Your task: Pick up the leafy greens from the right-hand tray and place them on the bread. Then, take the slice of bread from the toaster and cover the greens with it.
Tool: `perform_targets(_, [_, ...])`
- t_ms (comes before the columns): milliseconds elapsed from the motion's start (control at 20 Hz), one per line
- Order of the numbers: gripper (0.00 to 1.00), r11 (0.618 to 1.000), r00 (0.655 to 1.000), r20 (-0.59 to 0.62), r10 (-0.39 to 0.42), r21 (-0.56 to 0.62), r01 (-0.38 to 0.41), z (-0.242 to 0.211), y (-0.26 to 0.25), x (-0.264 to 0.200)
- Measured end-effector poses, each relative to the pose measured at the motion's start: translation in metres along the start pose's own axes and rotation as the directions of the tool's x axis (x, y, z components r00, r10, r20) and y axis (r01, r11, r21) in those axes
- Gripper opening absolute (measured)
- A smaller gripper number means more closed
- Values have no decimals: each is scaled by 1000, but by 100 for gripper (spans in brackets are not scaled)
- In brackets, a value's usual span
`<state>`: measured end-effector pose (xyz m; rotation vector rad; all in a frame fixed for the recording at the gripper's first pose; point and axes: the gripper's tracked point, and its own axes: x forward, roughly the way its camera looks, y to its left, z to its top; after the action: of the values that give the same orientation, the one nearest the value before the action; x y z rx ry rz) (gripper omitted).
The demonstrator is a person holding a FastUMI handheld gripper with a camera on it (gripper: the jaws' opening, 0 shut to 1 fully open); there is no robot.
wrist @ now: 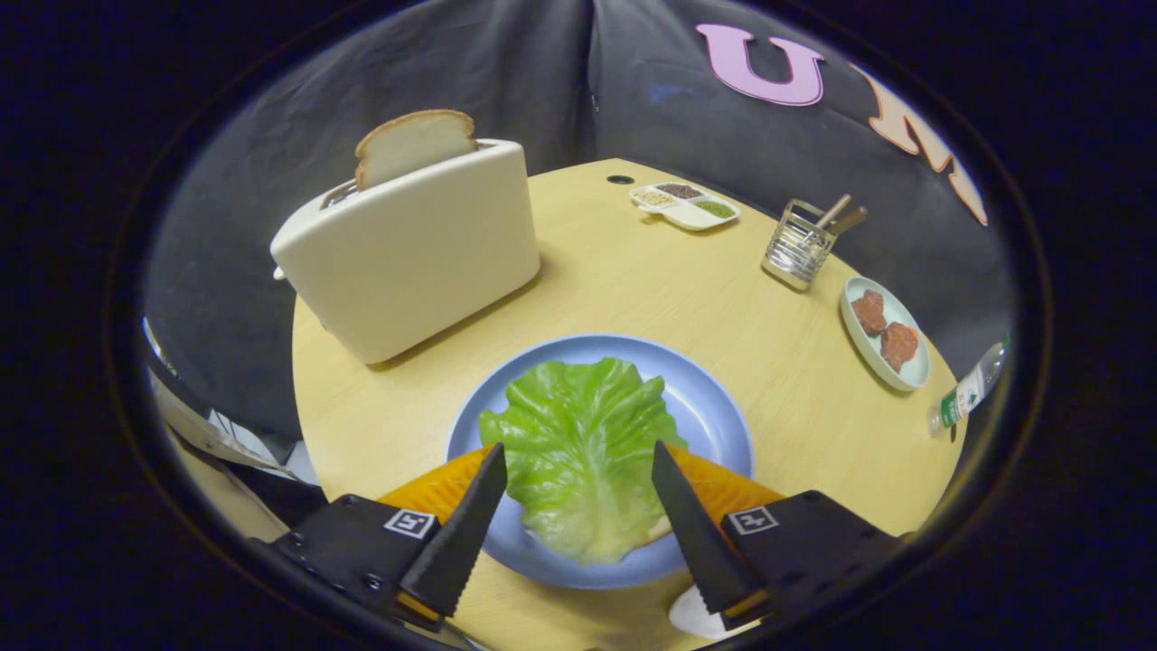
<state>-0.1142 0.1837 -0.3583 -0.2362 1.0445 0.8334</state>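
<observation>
Greens (583, 452) are shown lying on the plate (714, 407) at lower centre, a sliver of bread visible beneath. The gripper (578, 457) is spread wide, fingers flanking the leaf, nothing grasped. Next, the toaster (416, 253) slice (414, 145), upper left, must be reached and pinched.

A cream toaster (411, 253) dominates the far left of the round wooden table (633, 289), a bread slice (414, 145) standing clear above its slot with open air overhead. Between the toaster and the blue plate (714, 407) runs a bare strip of tabletop. The gripper (578, 461) hangs with fingers spread wide over the lettuce leaf (578, 443), nothing between them. Along the right edge stand a wire utensil holder (800, 249), a meat dish (886, 330) and, farther back, a divided condiment tray (687, 206), well apart from the plate.
</observation>
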Motion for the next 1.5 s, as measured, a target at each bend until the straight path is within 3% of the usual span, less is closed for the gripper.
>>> perform_targets(300, [100, 1000, 995, 98, -13, -19, 15, 53, 16, -31])
perform_targets(700, [100, 1000, 985, 171, 4, -4, -4, 128, 57, -56])
perform_targets(1000, [100, 996, 977, 207, 59, 59, -73, 184, 97, -59])
perform_targets(1200, [100, 991, 971, 229, 69, 98, -94, 216, 111, -47])
perform_targets(1500, [99, 978, 978, 185, 92, 165, -124, 230, 133, -12])
